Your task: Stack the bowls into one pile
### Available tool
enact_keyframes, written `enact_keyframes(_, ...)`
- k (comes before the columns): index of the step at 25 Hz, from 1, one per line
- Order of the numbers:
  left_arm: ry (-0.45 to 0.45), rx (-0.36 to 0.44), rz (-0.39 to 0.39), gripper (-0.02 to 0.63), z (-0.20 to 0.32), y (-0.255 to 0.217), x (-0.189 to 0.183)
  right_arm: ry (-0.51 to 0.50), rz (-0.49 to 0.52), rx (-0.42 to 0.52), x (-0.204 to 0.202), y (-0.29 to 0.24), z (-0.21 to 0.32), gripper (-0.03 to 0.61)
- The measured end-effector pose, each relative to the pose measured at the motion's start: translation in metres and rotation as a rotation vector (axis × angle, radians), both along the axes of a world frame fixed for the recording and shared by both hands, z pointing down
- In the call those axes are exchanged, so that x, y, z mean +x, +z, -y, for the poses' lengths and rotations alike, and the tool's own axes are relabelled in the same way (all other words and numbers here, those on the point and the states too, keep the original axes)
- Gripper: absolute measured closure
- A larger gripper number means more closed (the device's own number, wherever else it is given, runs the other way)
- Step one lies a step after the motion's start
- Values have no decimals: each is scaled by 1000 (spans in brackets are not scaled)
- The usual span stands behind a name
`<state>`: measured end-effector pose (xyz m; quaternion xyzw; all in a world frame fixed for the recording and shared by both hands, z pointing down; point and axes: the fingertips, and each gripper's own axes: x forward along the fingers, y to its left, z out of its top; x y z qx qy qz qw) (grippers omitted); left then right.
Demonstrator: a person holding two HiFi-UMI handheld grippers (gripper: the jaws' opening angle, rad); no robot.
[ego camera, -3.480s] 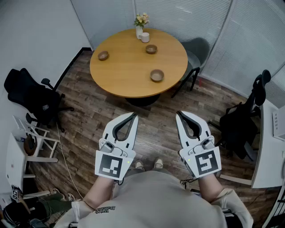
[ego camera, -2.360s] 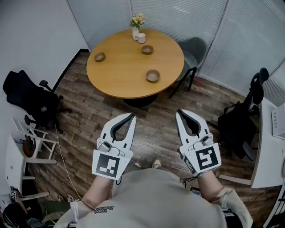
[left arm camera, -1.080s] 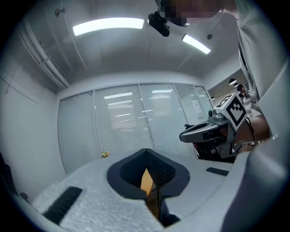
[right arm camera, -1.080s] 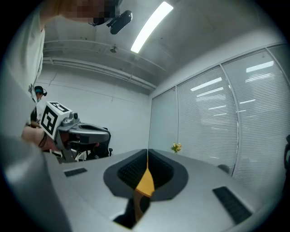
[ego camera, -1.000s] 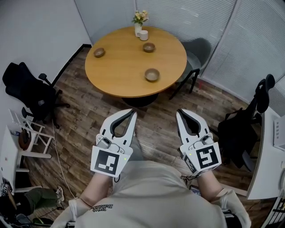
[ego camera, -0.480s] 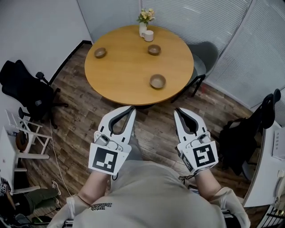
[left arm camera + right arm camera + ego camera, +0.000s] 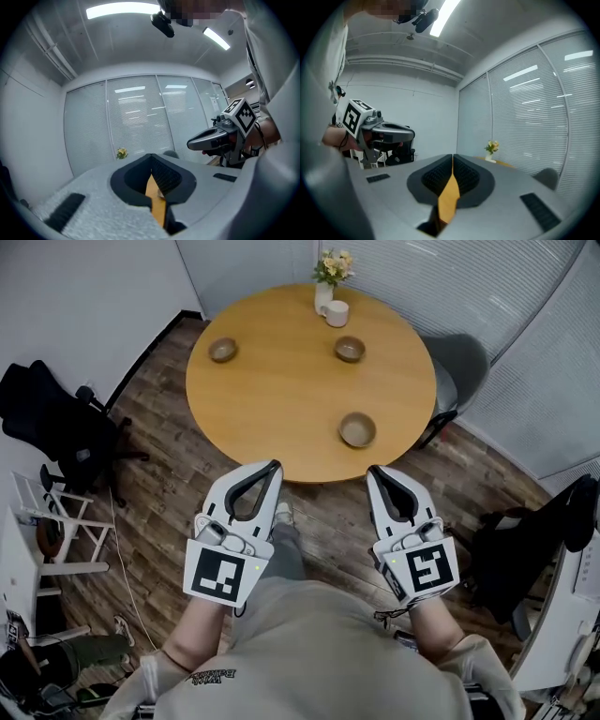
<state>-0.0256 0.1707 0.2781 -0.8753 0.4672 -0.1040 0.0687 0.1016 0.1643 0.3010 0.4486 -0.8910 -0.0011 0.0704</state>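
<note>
Three bowls sit well apart on the round worktop point(image 7: 281, 390), none stacked yet. The left bowl point(image 7: 223, 350) is by the worktop's far-left edge. The left gripper point(image 7: 272, 467) hangs just off the worktop's near edge, its jaws pressed together with nothing between them. The far bowl point(image 7: 350, 349) lies toward the worktop's far side, just short of the mug point(image 7: 337, 313) and vase point(image 7: 327, 282) at the far rim. The near bowl point(image 7: 357, 429) sits close to the worktop's near-right edge. The right gripper point(image 7: 373, 471), likewise closed and empty, is just off that near edge. The coming move turns on this: the near bowl lies almost straight ahead of the right gripper and is nearer to it than to the left gripper, so the right looks likelier to start. The bowls are round, so no approach angle is favoured. Both gripper views hide every bowl behind the jaws and show only a sliver of worktop and the flowers. Whether the bowls match in size is hard to tell.
</note>
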Motion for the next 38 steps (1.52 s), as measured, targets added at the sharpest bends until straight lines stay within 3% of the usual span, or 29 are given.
enact_keyframes(11, -75, -51, -14, 592, 94, -3, -86, -92, -31, -7, -97, -18, 105, 549)
enact_keyframes(24, -92, -86, -18, 594, 210, 7, -168, -102, -87, -24, -176, -29, 224, 549)
enact_keyframes(32, -109, -87, -11, 592, 250, 5, -198, -100, -97, -24, -200, -34, 266, 549)
enact_keyframes(36, -123, -100, -19, 594, 257, 10, -196, -100, -123, -41, -191, -29, 279, 548)
enact_keyframes(38, -137, -94, 13, 593, 261, 16, -198, -106, -134, -61, -186, -23, 285, 548)
